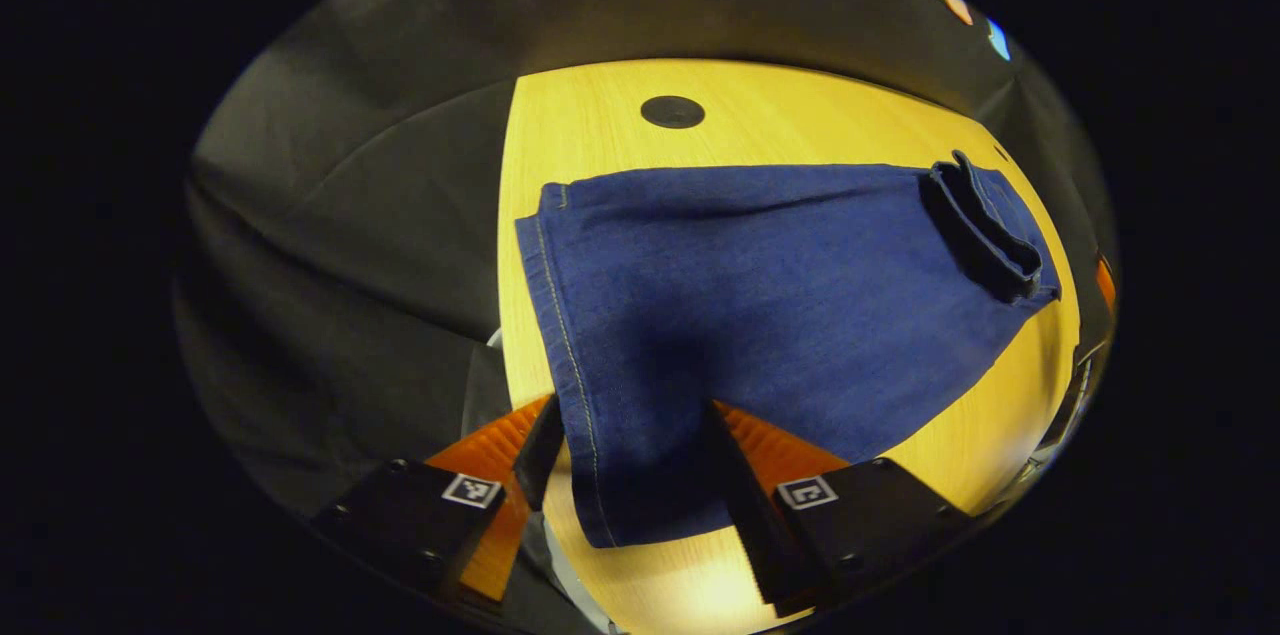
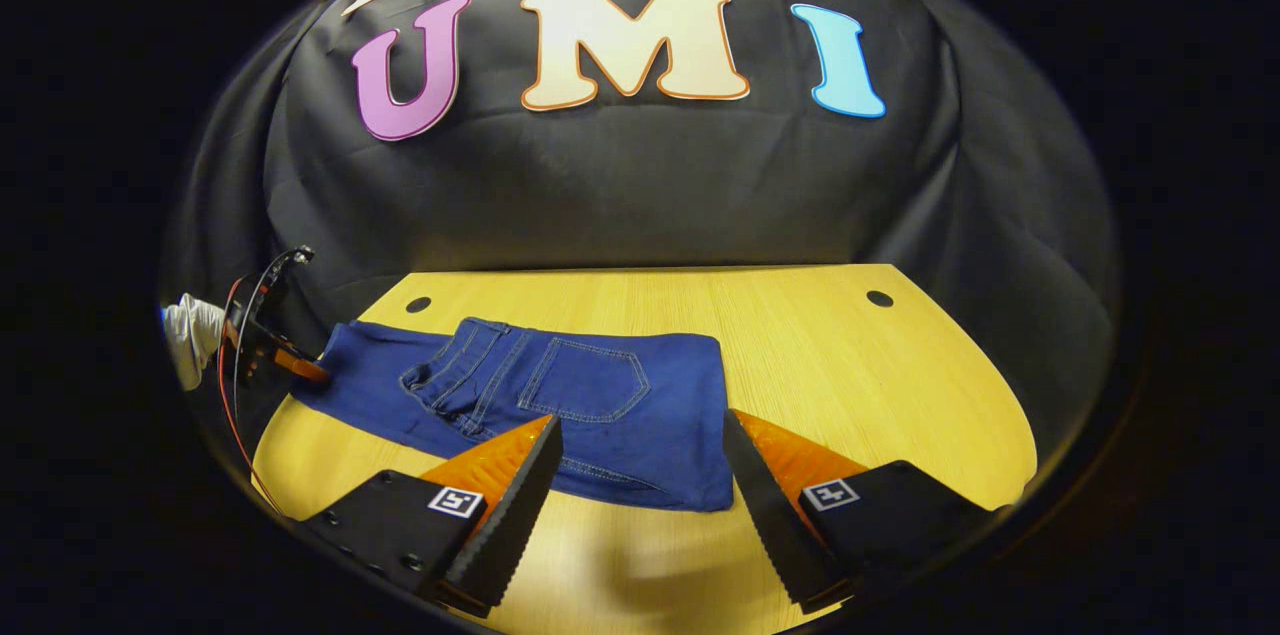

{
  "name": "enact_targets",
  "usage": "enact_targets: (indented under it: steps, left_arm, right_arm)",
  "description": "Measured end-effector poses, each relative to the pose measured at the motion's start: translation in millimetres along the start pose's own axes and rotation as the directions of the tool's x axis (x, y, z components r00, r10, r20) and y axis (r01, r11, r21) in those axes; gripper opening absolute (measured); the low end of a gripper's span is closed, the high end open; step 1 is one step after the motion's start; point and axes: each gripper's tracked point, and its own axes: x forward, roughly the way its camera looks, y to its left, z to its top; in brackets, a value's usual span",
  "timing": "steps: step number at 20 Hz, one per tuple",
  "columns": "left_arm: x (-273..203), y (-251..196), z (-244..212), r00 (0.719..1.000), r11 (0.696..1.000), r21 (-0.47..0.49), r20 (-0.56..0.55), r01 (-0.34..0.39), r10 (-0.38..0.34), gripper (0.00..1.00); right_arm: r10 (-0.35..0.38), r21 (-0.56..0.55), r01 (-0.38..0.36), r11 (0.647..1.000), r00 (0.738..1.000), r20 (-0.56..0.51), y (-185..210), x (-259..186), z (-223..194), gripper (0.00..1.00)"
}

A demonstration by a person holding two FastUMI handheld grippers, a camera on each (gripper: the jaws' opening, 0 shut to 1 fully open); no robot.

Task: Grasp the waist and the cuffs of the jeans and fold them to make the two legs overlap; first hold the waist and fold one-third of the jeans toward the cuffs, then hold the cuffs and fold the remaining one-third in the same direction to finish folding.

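One pair of jeans (image 2: 560,400) lies flat on the wooden table (image 2: 880,385), legs overlapped, waist third already folded onto the middle. My left gripper (image 1: 625,470) straddles the cuff end (image 1: 570,345), fingers apart, hem edge between them, nothing clamped. My right gripper (image 2: 640,485) hovers over the near edge, fingers apart, empty. Judgement: close both on the cuffs, lift evenly, lay squarely over the folded waist (image 1: 985,225). Count: two grippers, two table holes.

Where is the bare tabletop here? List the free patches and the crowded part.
Free: the table to the right of the jeans, out to the far grommet hole; also the near strip in front of the jeans. Crowded: the cuff end, where the left gripper sits.
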Motion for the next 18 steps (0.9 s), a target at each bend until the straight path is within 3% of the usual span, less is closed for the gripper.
enact_targets:
  steps: [2, 4, 7, 11, 18]
  left_arm:
    - [3, -11, 12, 0.998, 0.997, -0.072, 0.058, 0.035, -0.031, 0.46]
    - [3, -12, 19, 0.994, 0.981, -0.193, 0.105, 0.033, -0.013, 0.04]
    - [4, -12, 20, 0.991, 0.966, -0.258, 0.13, 0.01, 0.025, 0.0]
    - [-41, -26, 62, 0.952, 0.974, -0.223, 0.303, 0.024, 0.046, 0.0]
    - [-99, -130, 119, 0.912, 0.99, -0.107, 0.409, 0.095, -0.043, 0.0]
  right_arm:
    - [0.0, 0.0, 0.0, 1.0, 1.0, 0.011, 0, -1, 3, 1.0]
    - [-0.006, 0.002, 0.005, 1.0, 0.999, 0.031, -3, -5, 8, 1.0]
    - [-0.004, 0.009, 0.003, 1.0, 0.998, 0.058, -10, -13, 18, 1.0]
    - [0.015, 0.017, -0.016, 1.0, 0.996, 0.082, -25, -21, 23, 1.0]
    - [0.059, 0.024, -0.062, 0.998, 0.993, 0.102, -63, -41, 33, 0.95]
